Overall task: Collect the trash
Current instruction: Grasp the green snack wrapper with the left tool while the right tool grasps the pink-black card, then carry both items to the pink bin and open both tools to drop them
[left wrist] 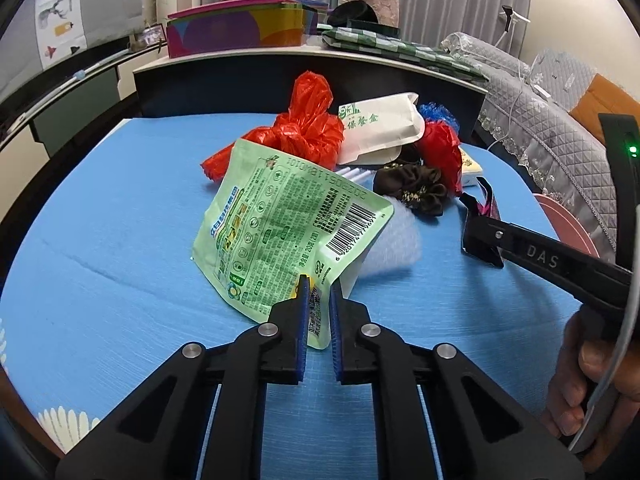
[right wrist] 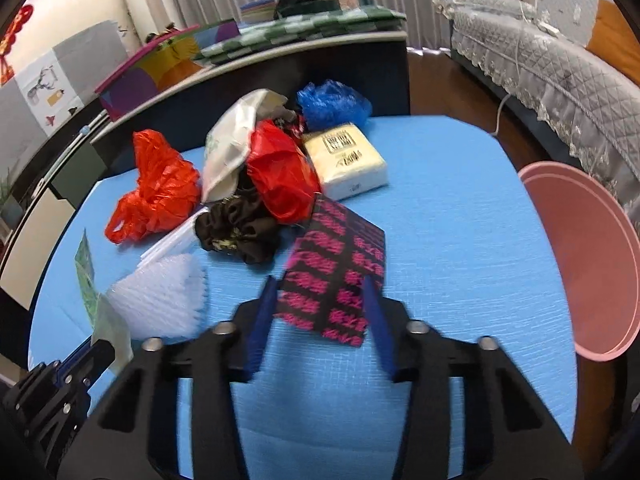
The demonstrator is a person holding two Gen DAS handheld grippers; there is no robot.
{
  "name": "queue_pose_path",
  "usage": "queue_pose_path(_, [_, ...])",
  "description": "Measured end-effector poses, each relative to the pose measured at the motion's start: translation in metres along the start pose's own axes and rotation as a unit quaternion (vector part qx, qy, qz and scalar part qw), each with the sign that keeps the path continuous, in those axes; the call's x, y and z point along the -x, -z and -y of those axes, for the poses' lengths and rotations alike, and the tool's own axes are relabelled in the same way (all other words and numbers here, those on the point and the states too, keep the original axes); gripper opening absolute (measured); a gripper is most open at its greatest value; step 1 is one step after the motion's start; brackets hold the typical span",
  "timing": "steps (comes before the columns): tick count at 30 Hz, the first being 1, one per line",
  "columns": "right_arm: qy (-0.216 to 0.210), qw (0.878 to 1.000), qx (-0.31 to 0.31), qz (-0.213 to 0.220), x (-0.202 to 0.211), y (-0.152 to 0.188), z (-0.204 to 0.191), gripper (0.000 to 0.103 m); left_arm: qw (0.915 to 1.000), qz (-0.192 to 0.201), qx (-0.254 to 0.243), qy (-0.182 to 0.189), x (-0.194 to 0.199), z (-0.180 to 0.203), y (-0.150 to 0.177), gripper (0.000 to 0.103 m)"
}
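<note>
My left gripper [left wrist: 319, 286] is shut on the corner of a green snack pouch [left wrist: 280, 224] and holds it tilted up off the blue table [left wrist: 120, 248]. My right gripper [right wrist: 320, 292] is open, with its fingers on either side of a black and pink wrapper [right wrist: 336, 272] lying on the table. It also shows at the right of the left wrist view [left wrist: 478, 216]. Behind lie a red plastic bag [right wrist: 156, 188], a second red bag [right wrist: 280, 172], a blue bag [right wrist: 332, 104], a white paper bag [right wrist: 232, 140] and white foam netting [right wrist: 160, 300].
A pink bin [right wrist: 588, 264] stands at the table's right edge. A tissue pack [right wrist: 348, 160] and a brown scrunchie [right wrist: 240, 232] lie in the pile. A dark counter [left wrist: 280, 76] with boxes is behind, and a grey sofa [right wrist: 540, 48] to the right.
</note>
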State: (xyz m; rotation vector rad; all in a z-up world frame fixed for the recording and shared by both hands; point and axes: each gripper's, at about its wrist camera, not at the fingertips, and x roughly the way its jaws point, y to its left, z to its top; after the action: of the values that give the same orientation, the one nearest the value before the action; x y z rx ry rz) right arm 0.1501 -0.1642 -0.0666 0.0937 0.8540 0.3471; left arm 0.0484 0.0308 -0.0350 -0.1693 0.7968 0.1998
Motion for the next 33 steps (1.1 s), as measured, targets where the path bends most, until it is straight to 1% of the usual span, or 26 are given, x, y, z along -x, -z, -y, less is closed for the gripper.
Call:
queue_pose_path(3, [0.007,1.0,0.021,0.013,0.011,0.0,-0.005,0.014,1.0,0.008,-0.003,0.0,0.006,0.002,-0.001,0.008])
queue_pose_path(6, [0.009,0.999,0.025,0.021,0.023,0.002,-0.002,0.006,0.9998,0.018,-0.004,-0.002,0.013,0.004,0.0,0.005])
queue_pose_path(9, [0.01,0.999,0.02,0.032,0.036,0.004,0.004,0.002,0.9996,0.028,-0.004,0.001,0.024,0.005,0.0,0.003])
queue_pose_path(12, [0.012,0.999,0.019,0.045,0.049,0.007,0.009,0.001,0.9992,0.038,-0.005,0.006,0.032,0.009,0.0,0.002])
queue_pose_path(19, [0.02,0.997,0.018,0.07,0.076,0.011,0.019,0.001,0.9971,0.068,-0.007,0.034,0.054,0.016,-0.003,0.002])
queue_pose_path(22, [0.028,0.996,0.023,0.086,0.091,0.012,0.021,0.001,0.9965,0.073,-0.007,0.04,0.059,0.019,-0.004,0.002])
queue_pose_path(33, [0.053,0.991,0.019,0.123,0.134,0.017,0.041,0.001,0.9939,0.09,-0.016,0.061,0.08,0.033,-0.002,0.002])
